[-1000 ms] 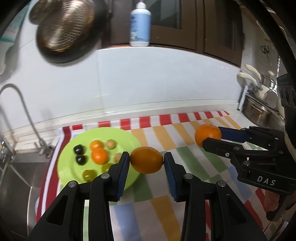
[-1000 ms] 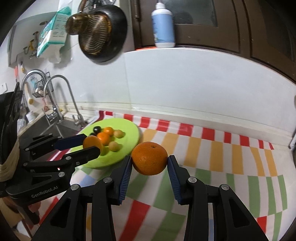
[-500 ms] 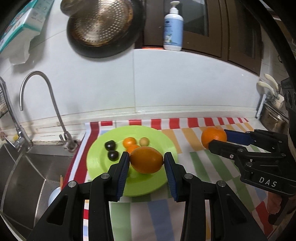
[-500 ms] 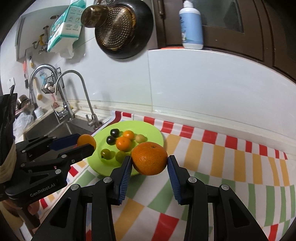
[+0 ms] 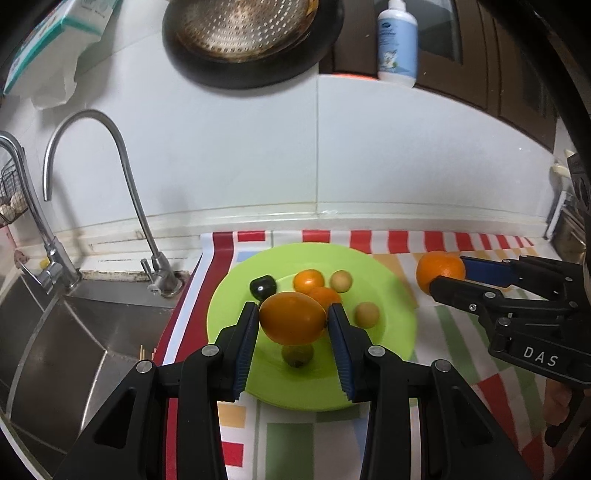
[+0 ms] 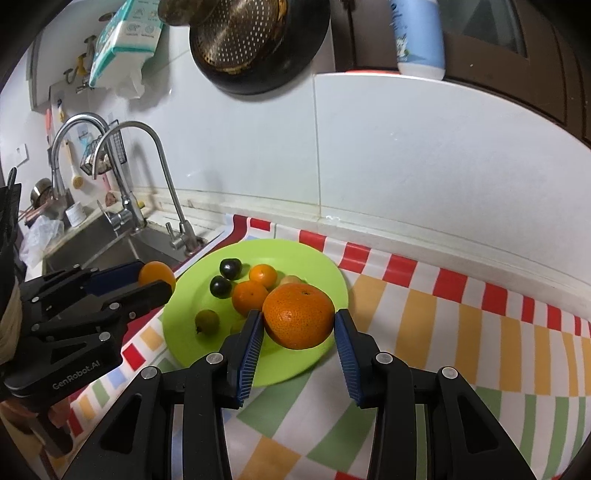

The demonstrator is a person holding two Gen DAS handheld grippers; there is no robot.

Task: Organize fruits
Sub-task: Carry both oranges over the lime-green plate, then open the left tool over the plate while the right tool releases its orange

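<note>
Left tongs (image 5: pixel 291 323) clamped on a smooth oval orange fruit (image 5: pixel 292 318), held up over the lime green plate (image 5: pixel 391 325), w/ blue pads pressing both sides. Right tongs (image 6: pixel 298 330) gripping a bumpy mandarin (image 6: pixel 298 315) above the plate's near-right edge. On the plate: two small oranges (image 6: pixel 250 296), two dark plums (image 6: pixel 221 285), plus a few yellow-green small fruits (image 6: pixel 207 322). Plate sits on a striped/checked cloth (image 6: pixel 461 332) on the tabletop, right next to a steel sink (image 5: pixel 62 332) w/ curved faucet (image 5: pixel 122 177). Behind, white backsplash w/ a dark pan and metal colander (image 5: pixel 240 29) hanging, lotion bottle (image 5: pixel 397 40) on the ledge, tissue pack (image 6: pixel 125 37) top left
</note>
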